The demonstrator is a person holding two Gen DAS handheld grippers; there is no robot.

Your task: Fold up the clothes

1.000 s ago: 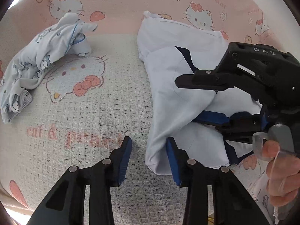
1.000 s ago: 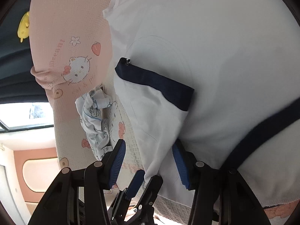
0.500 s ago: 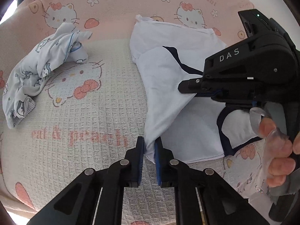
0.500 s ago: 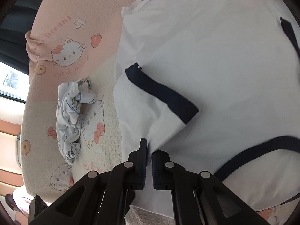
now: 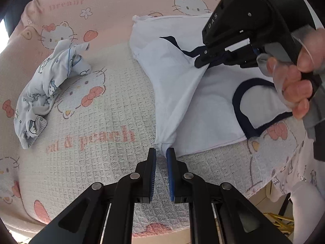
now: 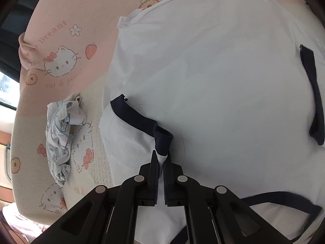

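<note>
Both tools, left and right, newly pinching, seemingly lifting, white shirt

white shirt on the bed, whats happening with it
A person is folding the white shirt on the cartoon-cat blanket, a gripper in each hand. The left gripper has clamped its near edge, and the right gripper pinches a navy-trimmed sleeve. A small printed garment lies crumpled aside, untouched.

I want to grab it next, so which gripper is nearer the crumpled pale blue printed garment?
Left. The left gripper grips the white shirt's edge beside the garment; the right gripper sits farther across the shirt.
</note>
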